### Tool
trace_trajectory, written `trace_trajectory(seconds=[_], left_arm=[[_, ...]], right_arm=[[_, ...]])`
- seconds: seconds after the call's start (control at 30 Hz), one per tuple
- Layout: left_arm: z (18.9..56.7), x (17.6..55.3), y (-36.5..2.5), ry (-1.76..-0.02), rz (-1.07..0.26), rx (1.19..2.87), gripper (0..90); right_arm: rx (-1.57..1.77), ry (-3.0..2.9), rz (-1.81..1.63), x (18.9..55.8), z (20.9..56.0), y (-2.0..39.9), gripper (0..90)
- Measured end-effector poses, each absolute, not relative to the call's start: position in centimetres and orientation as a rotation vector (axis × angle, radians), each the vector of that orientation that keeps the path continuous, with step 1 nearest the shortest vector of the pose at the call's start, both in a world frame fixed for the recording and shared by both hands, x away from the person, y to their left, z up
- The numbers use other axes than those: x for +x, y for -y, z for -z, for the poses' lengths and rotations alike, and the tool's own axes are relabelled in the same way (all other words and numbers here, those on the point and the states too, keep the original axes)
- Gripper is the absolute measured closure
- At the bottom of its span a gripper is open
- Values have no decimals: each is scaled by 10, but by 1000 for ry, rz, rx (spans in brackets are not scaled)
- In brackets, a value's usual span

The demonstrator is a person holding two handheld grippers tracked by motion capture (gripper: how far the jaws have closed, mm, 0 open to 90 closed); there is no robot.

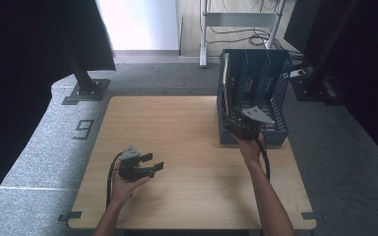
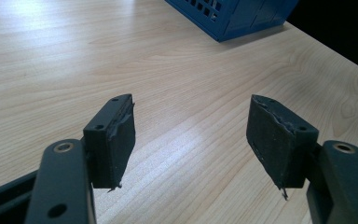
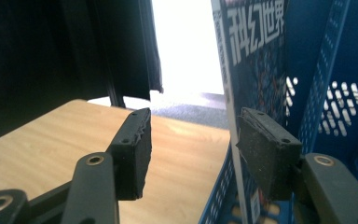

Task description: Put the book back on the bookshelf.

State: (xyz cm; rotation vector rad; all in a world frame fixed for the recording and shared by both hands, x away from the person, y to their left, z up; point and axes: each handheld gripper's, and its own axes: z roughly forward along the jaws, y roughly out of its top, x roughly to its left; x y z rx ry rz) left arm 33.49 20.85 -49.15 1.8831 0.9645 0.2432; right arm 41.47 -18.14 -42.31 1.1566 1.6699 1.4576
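Two claws are seen over a pale wooden surface (image 1: 187, 147). Toward the near left corner, the left claw (image 1: 152, 164) is held low by a hand and stands released; in the left gripper view, bare wood is seen between its spread jaws (image 2: 191, 135). Toward the far right corner a blue file rack (image 1: 270, 83) is set, and a magazine (image 3: 254, 70) is stood upright in the slot at its left end. The right claw (image 1: 231, 123) is held at that slot, released, with one jaw outside the rack and the other (image 3: 261, 154) inside, just beside the magazine's cover; whether it touches cannot be told. Judged from here, the rack wall could be pinched along with the magazine if the jaws were closed as they stand, and the rack could be dragged or tipped. The thin cover could also be creased by a shallow bite.
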Motion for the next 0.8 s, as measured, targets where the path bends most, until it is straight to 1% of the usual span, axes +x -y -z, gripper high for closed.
trace_trajectory(seconds=[0.33, 0.57, 0.8], left_arm=[[492, 335, -209, -970, -247, 1887, 326], [493, 335, -210, -975, -246, 1886, 325], [494, 334, -209, -976, -244, 1889, 325]], right_arm=[[1163, -1722, -1495, 383, 438, 189, 444], [1161, -1763, -1515, 363, 454, 193, 443], [1194, -1824, -1501, 345, 478, 200, 443]])
